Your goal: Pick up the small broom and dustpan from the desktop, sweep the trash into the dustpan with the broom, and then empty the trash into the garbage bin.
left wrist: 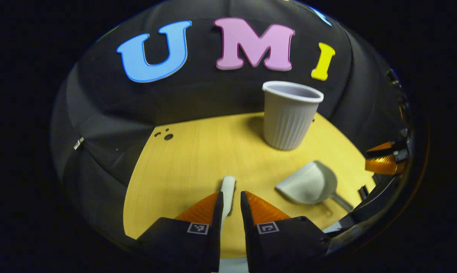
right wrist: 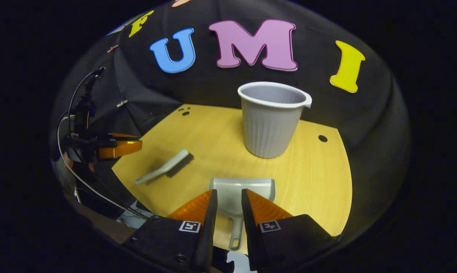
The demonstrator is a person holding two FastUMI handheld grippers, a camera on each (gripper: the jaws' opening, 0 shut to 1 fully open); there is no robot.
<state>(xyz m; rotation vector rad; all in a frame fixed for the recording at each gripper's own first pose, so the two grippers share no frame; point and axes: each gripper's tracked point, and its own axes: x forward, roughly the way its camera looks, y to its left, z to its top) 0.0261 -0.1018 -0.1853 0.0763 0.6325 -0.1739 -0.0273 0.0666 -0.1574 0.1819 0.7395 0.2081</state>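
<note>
Two fingers of the left gripper (left wrist: 231,199) fill the six o'clock edge of the left gripper view, jaws set apart with a narrow gap. The pale handle of the small broom (left wrist: 227,191) lies in that gap, running up toward twelve o'clock; whether the fingers touch it cannot be told. At four o'clock from it the dustpan (left wrist: 308,184) rests on the yellow worktop (left wrist: 190,151), and the ribbed grey garbage bin (left wrist: 289,115) stands upright at one o'clock.

From the right gripper view, the right gripper (right wrist: 228,201) hangs above the dustpan (right wrist: 236,195), jaws likewise apart, the pan's handle passing down between the fingers toward six o'clock. Here the broom (right wrist: 164,168) lies at nine o'clock, bristles pointing toward the bin (right wrist: 271,119), which stands at twelve o'clock. At the far nine o'clock edge the other gripper hovers near the worktop's rim.

No trash can be made out on the worktop in either view.

Judging from this, both tools are lined up but not yet gripped. Closing on the thin broom handle off-centre could roll or flick it aside. The dustpan handle is slim and flat, so a shallow grip may let the pan droop or twist once lifted. The light bin looks easy to knock over during tipping.
</note>
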